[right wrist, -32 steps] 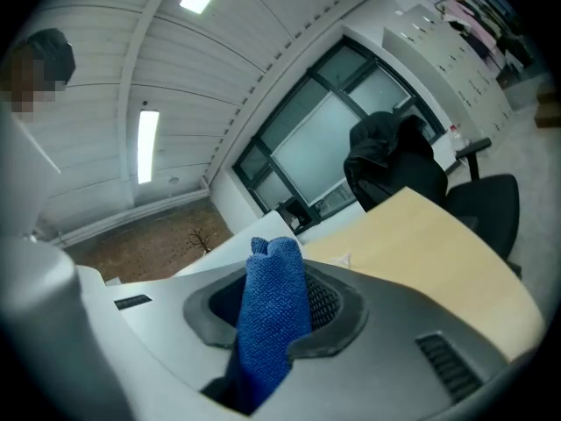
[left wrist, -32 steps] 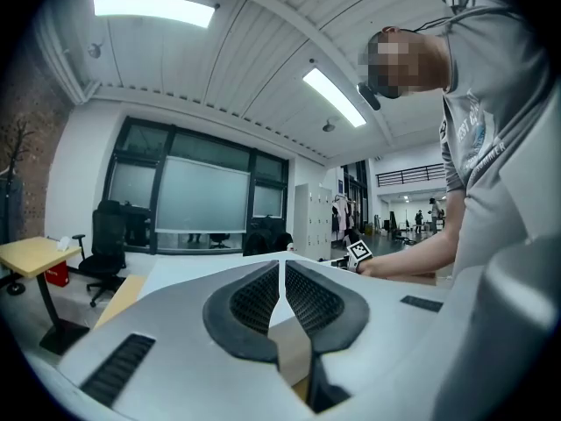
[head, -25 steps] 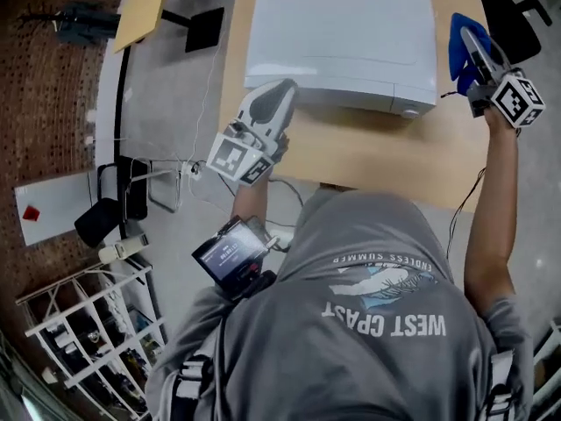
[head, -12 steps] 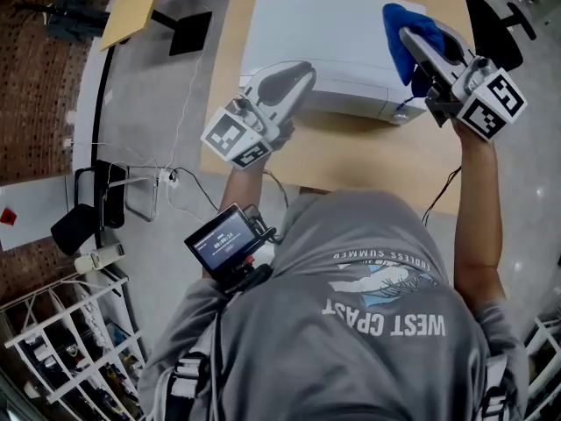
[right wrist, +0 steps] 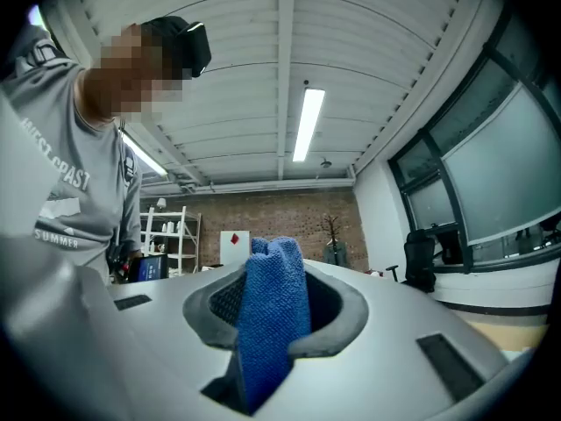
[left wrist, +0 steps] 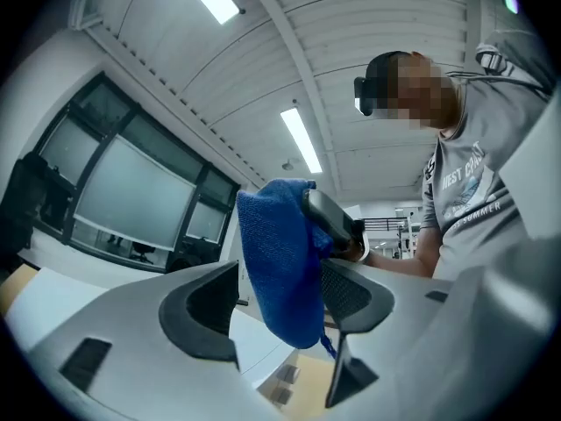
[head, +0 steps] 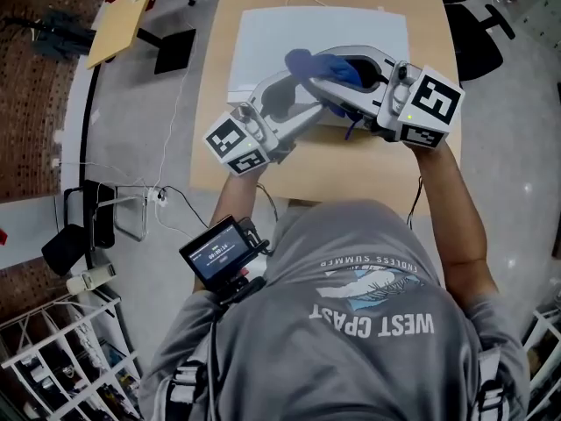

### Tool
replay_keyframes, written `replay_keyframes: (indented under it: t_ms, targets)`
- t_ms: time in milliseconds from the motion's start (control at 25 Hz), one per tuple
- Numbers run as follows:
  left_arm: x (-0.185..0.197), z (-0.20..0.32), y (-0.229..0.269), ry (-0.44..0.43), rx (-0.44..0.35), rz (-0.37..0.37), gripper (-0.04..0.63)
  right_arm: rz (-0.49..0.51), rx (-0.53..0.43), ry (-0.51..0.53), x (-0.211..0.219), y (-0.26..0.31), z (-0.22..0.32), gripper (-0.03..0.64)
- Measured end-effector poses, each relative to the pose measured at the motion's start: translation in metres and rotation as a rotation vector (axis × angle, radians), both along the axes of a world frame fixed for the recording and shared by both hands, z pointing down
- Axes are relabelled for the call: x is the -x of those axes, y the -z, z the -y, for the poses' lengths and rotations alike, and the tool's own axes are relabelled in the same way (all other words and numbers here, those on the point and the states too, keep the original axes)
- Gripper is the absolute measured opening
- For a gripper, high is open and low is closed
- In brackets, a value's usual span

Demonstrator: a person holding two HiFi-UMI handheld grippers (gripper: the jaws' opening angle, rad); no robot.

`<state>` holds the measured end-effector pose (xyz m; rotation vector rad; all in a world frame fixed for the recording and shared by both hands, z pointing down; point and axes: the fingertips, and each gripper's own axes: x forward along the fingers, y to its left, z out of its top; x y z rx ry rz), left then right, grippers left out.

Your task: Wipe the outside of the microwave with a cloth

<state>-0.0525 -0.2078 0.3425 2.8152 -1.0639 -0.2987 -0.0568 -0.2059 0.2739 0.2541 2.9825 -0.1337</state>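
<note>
The white microwave [head: 289,29] stands on the wooden table [head: 351,160]. Above its front edge my two grippers meet. My right gripper [head: 329,73] points left and is shut on the blue cloth [head: 320,64], which stands bunched between its pads in the right gripper view [right wrist: 273,314]. My left gripper [head: 294,90] points up toward it, and its jaws are opening. In the left gripper view the cloth [left wrist: 280,261] hangs between the left gripper's [left wrist: 285,314] spread jaws without being pressed, still pinched by a dark right finger [left wrist: 329,213].
A black office chair [head: 478,33] stands past the table's far right corner. A small wooden table [head: 123,20] is at the far left. Cables [head: 158,191] and a white shelf rack [head: 53,358] lie on the floor at the left.
The right gripper swung left with the cloth from beside the microwave to above its front. The left gripper rose a little to meet it and its jaws spread apart.
</note>
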Motion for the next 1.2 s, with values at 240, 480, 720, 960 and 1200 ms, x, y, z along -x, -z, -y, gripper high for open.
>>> replay_keyframes:
  t_ms: [240,480,720,960,1200]
  targets:
    - [-0.014,-0.005,0.005,-0.033,-0.048,0.084,0.265,-0.106,-0.155,0.028,0.017,-0.017,-0.031,0.132]
    - [-0.023,-0.009,0.012,-0.020,-0.087,0.144,0.104,-0.093,-0.129,-0.040,0.013,-0.017,-0.026,0.207]
    - [-0.010,0.000,0.028,0.060,-0.088,0.088,0.072,0.013,-0.003,-0.046,-0.008,-0.001,-0.014,0.219]
    - [0.029,0.008,0.031,0.206,-0.067,0.011,0.071,0.106,0.029,-0.242,-0.059,0.010,0.022,0.218]
    - [0.116,0.016,0.024,0.404,-0.056,0.091,0.072,0.102,0.079,-0.430,-0.106,-0.005,0.038,0.207]
